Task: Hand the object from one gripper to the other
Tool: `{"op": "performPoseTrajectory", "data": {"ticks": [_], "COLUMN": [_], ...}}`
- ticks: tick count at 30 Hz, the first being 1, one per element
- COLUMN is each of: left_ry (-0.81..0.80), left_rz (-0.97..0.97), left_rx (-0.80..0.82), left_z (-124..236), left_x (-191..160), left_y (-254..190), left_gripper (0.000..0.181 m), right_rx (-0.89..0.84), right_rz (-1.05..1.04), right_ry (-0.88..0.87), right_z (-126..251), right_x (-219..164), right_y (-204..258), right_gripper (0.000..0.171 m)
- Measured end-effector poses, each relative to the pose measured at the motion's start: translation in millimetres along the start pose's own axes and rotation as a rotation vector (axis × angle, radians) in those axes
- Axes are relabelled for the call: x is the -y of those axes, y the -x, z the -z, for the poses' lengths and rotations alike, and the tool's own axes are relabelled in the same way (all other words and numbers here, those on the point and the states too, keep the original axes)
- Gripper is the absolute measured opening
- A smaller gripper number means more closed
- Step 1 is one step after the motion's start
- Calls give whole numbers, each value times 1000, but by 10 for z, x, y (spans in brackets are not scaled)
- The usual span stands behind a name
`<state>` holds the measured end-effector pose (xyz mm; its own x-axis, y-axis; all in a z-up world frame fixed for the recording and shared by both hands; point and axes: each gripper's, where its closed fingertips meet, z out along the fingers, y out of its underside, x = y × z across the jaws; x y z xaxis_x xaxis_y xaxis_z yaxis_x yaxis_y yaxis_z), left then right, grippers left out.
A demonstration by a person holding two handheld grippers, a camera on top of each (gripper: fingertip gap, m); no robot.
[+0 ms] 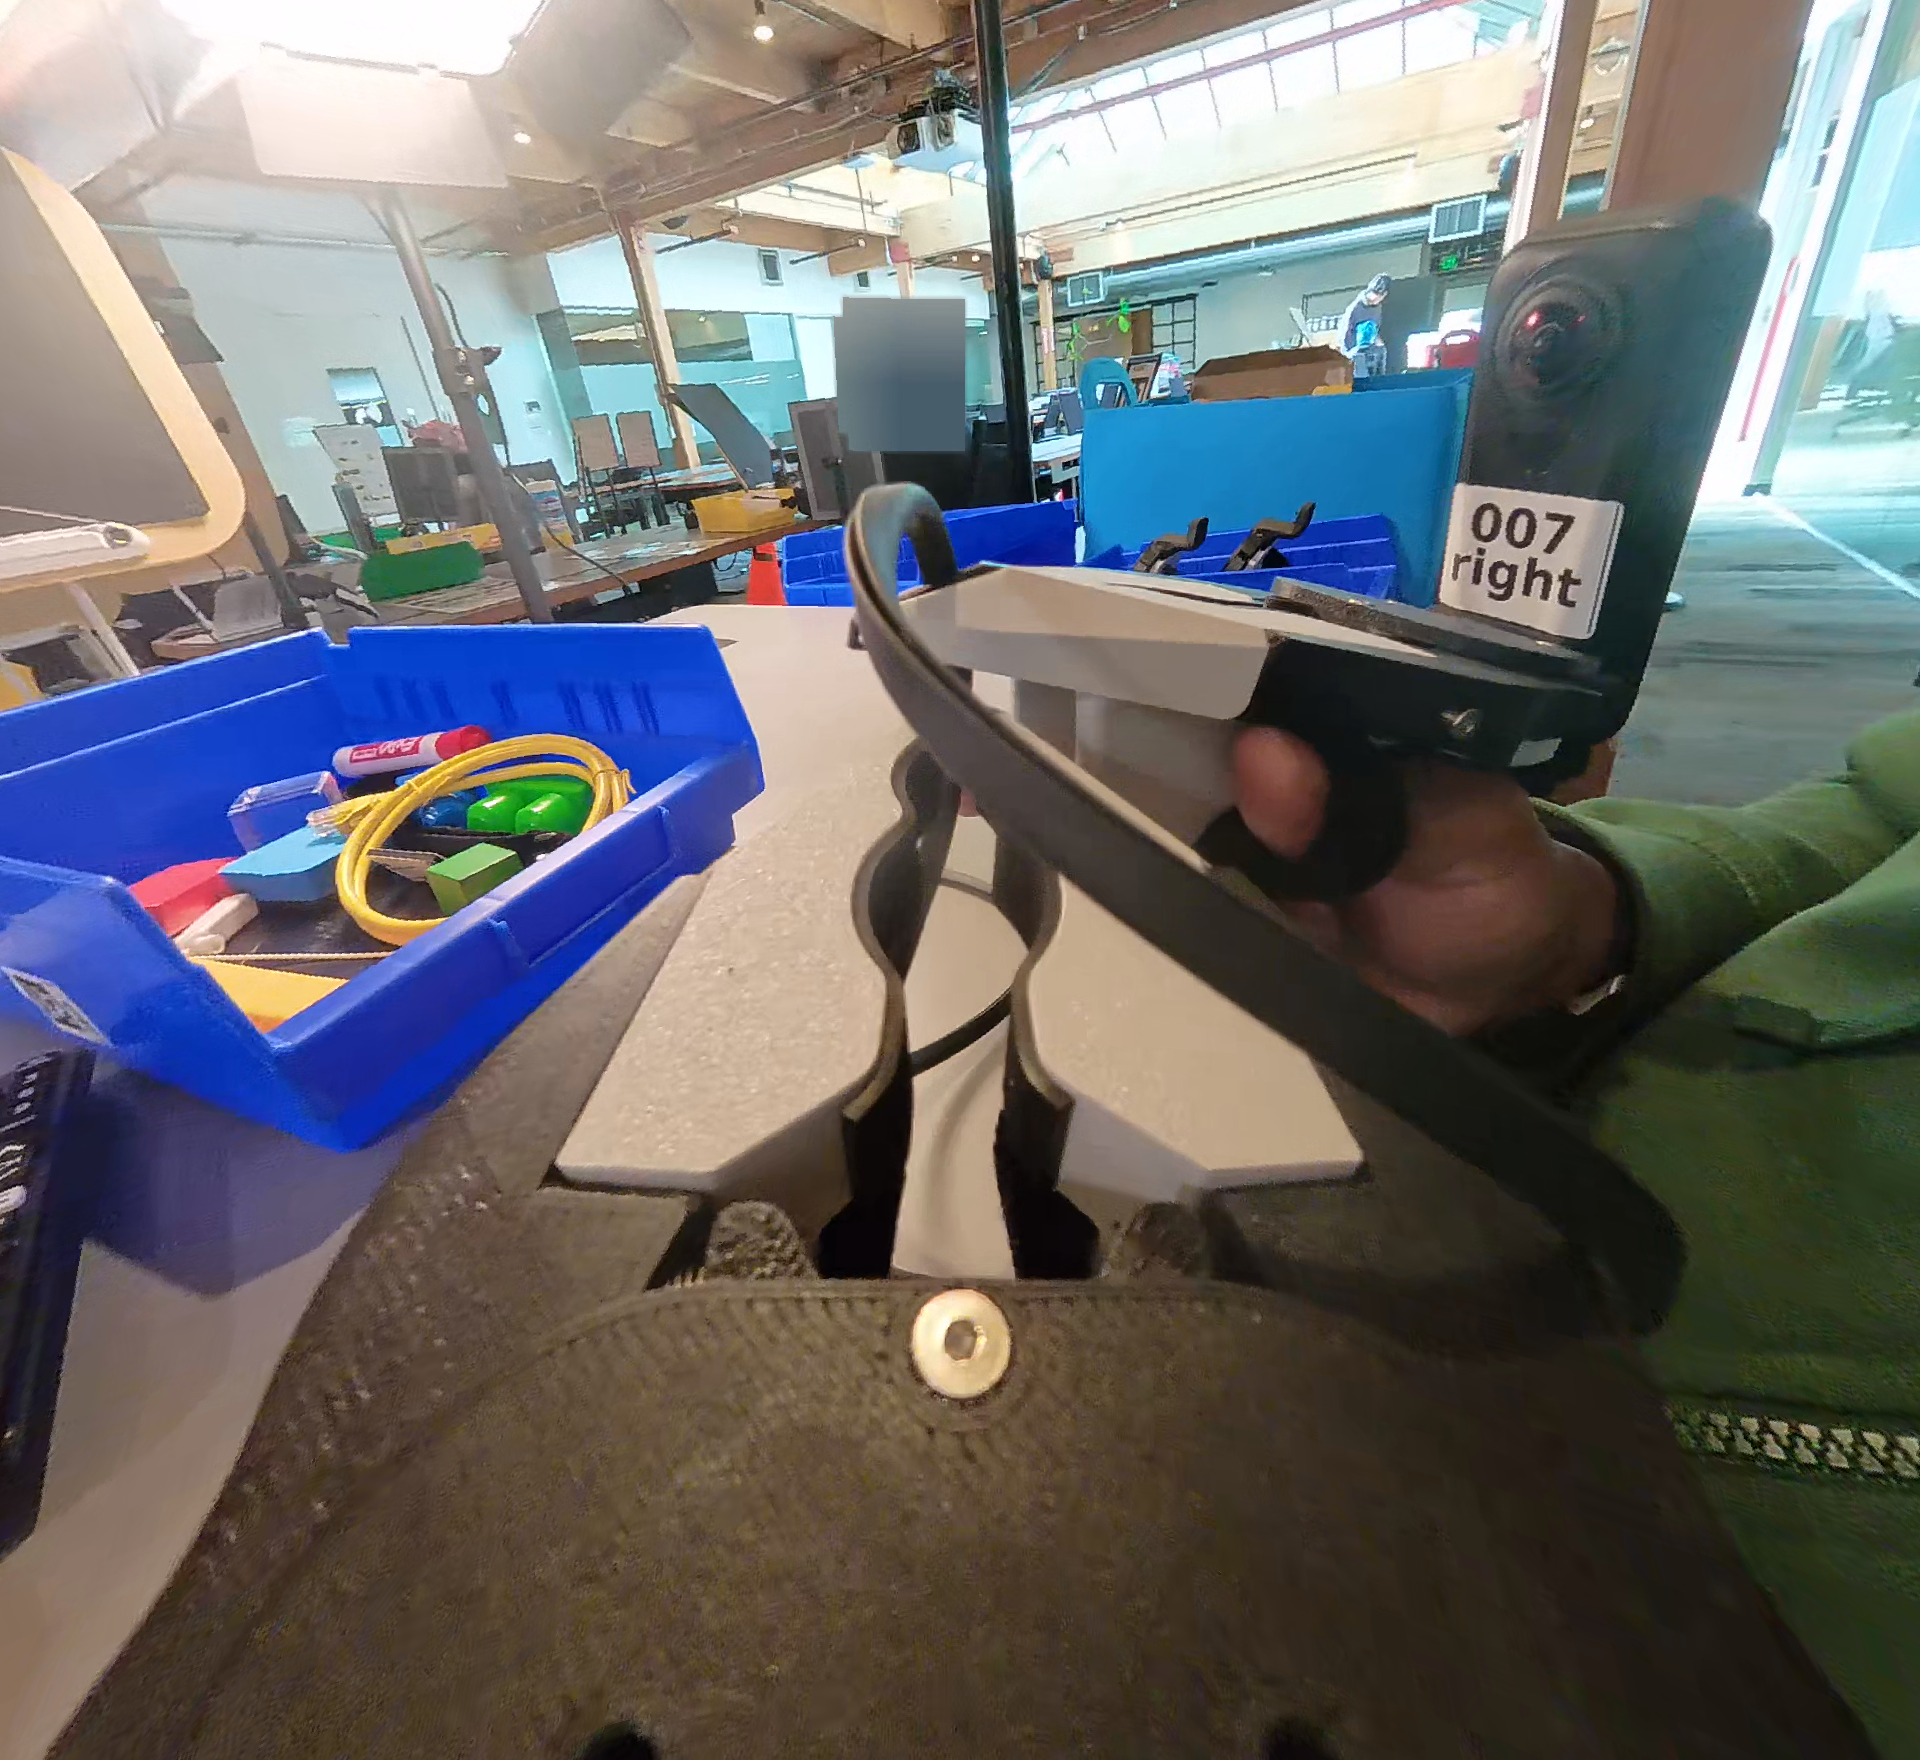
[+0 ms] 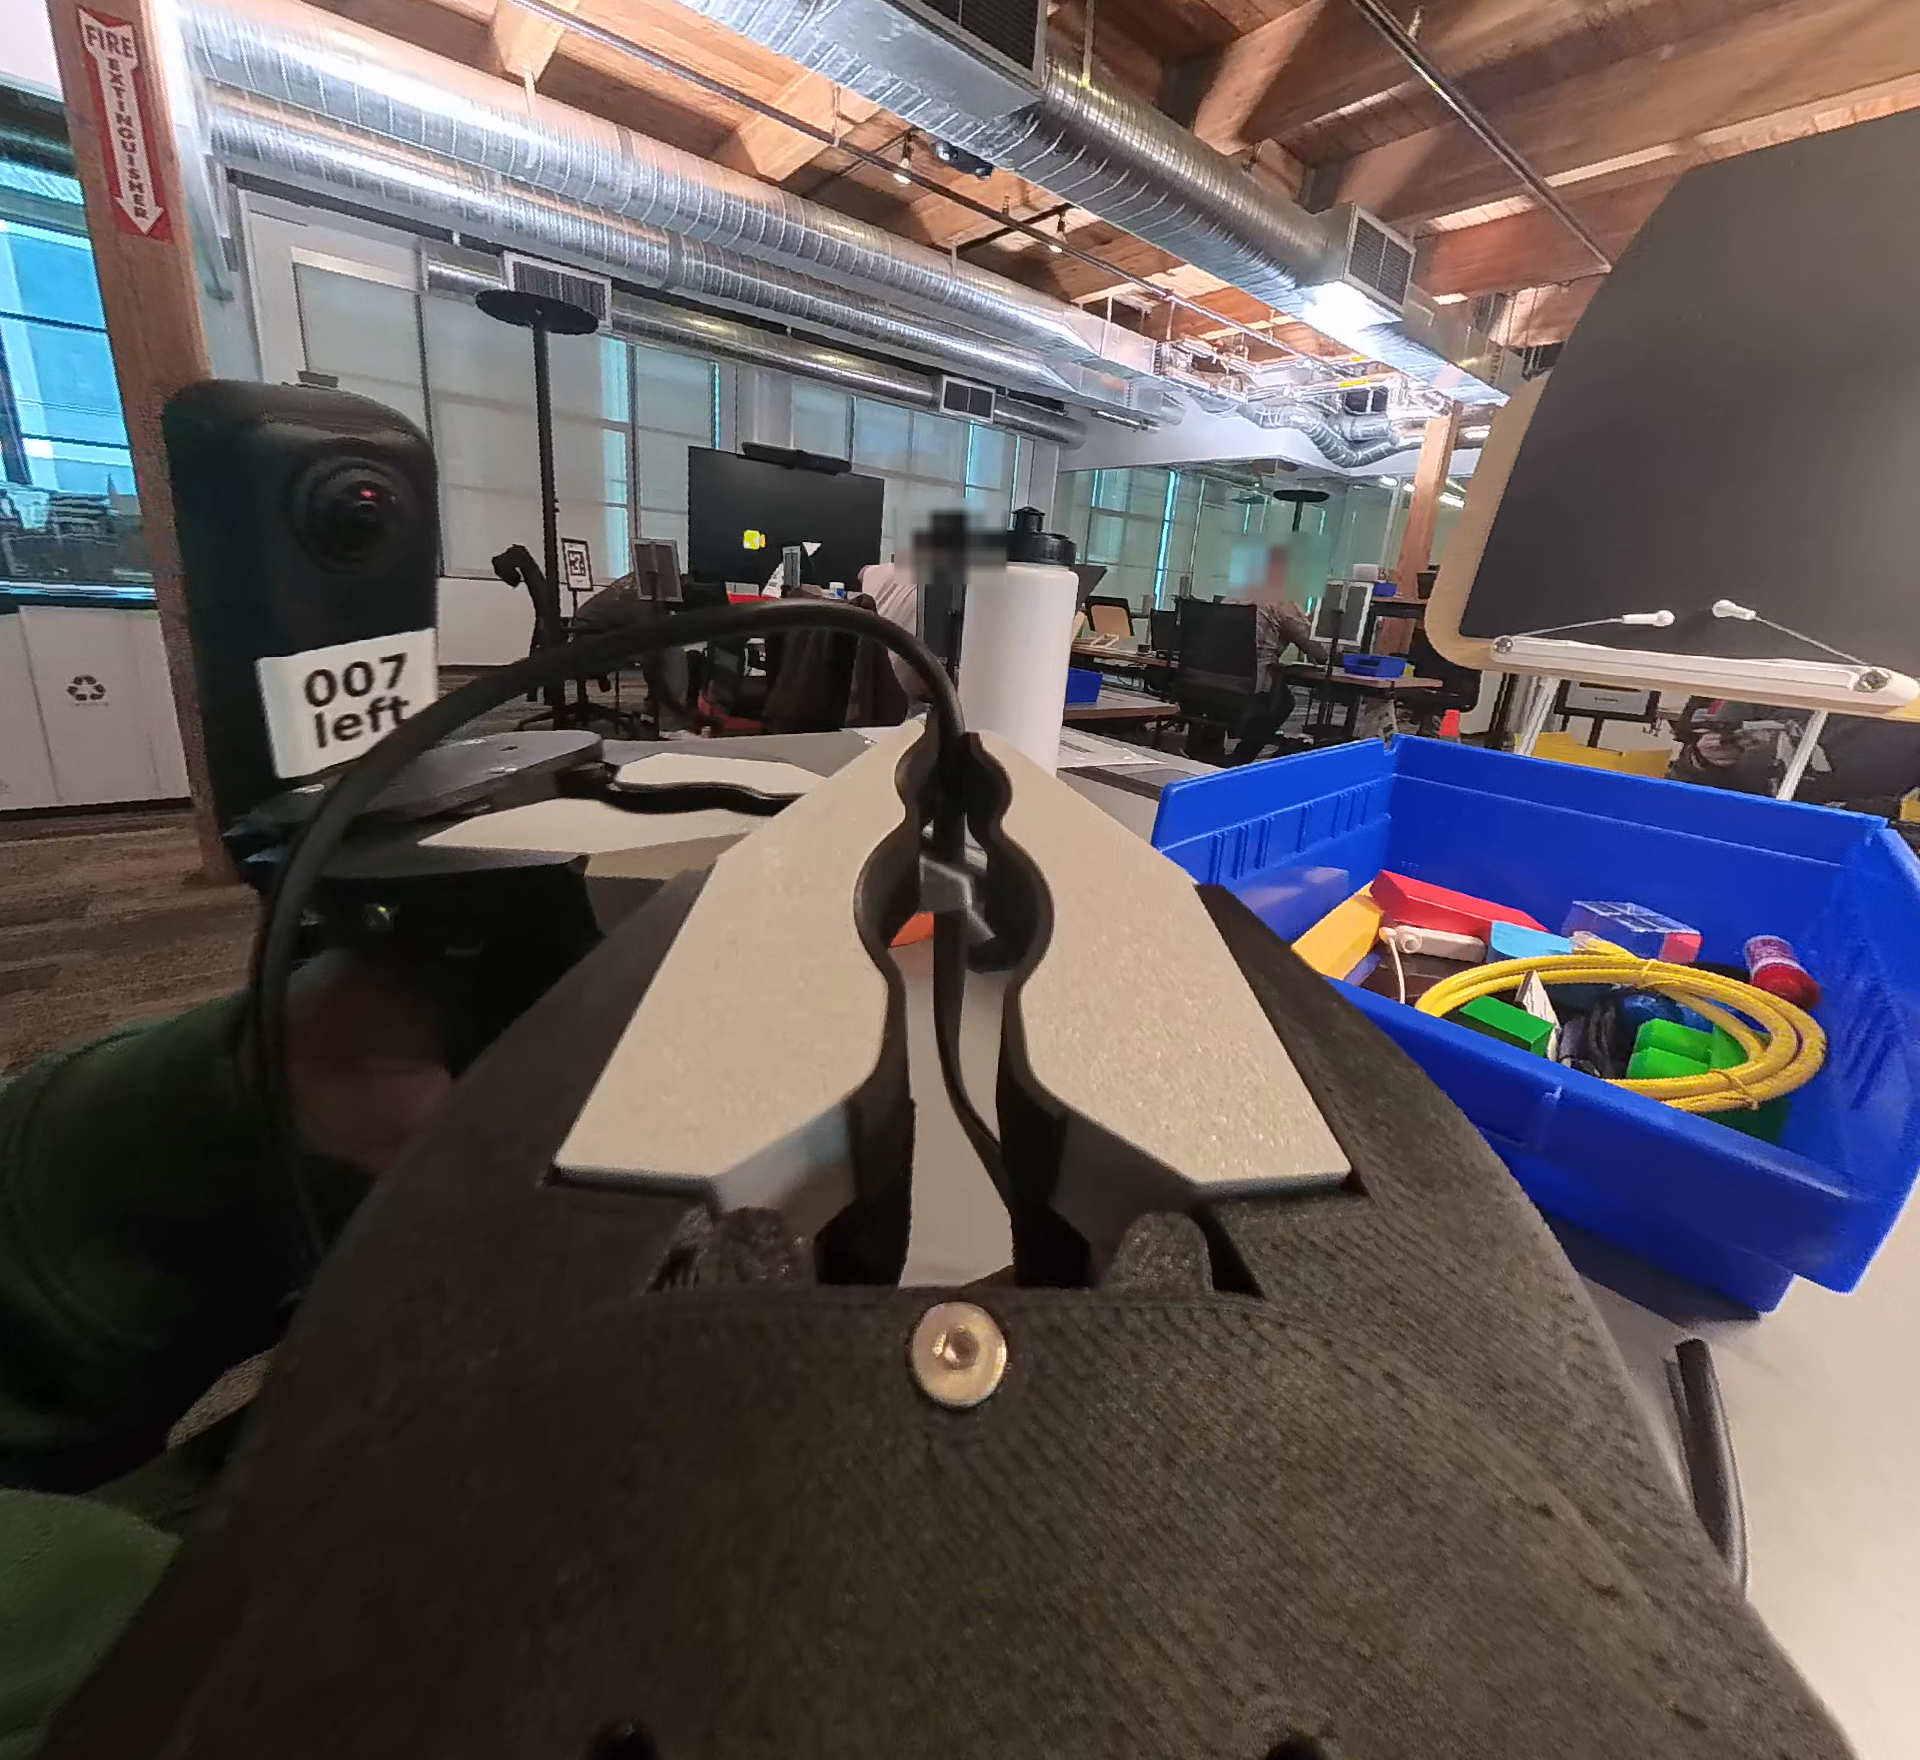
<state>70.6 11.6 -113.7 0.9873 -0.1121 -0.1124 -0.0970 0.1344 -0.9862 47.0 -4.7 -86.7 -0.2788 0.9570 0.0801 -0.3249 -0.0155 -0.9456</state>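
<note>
- Above the grey table [image 1: 790,671], both grippers meet so the black strap [image 1: 1195,889] can pass between them.
- Right gripper [image 2: 951,780] is closed on the strap near its tips, so it carries the strap.
- Left gripper [image 1: 956,785] has its jaws narrow; the strap crosses its tips, but I cannot tell if it grips.
- Beside them, the blue bin [image 1: 540,1004] holds small items.

My grey-and-black left gripper [image 1: 951,780] and right gripper [image 2: 951,765] share a black strap [image 1: 1195,889], my sleeve [image 1: 1766,931] is green, and the blue bin [image 1: 582,972] holds a yellow cable [image 1: 384,837] and green blocks [image 1: 525,806].
</note>
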Motion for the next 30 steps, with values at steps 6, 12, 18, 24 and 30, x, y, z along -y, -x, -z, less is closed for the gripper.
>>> {"op": "performPoseTrajectory", "data": {"ticks": [6,12,18,24,30], "left_ry": [-26,-111,-210,-224,-223], "left_rz": [39,177,292,262,249], "left_rx": [40,69,20,-45,-69], "left_z": [33,142,235,223,214], "left_x": [34,126,223,257,262], "left_y": [92,288,356,223,166], "left_gripper": [4,4,4,4,4], "right_rx": [4,-7,8,14,6], "right_rz": [17,16,67,107,140], "right_ry": [1,20,56,76,78], "right_z": [0,-13,-37,-49,-41], "right_x": [-1,-30,-81,-111,-116], "right_y": [23,4,64,105,107], "right_gripper": [8,12,13,12,6]}}
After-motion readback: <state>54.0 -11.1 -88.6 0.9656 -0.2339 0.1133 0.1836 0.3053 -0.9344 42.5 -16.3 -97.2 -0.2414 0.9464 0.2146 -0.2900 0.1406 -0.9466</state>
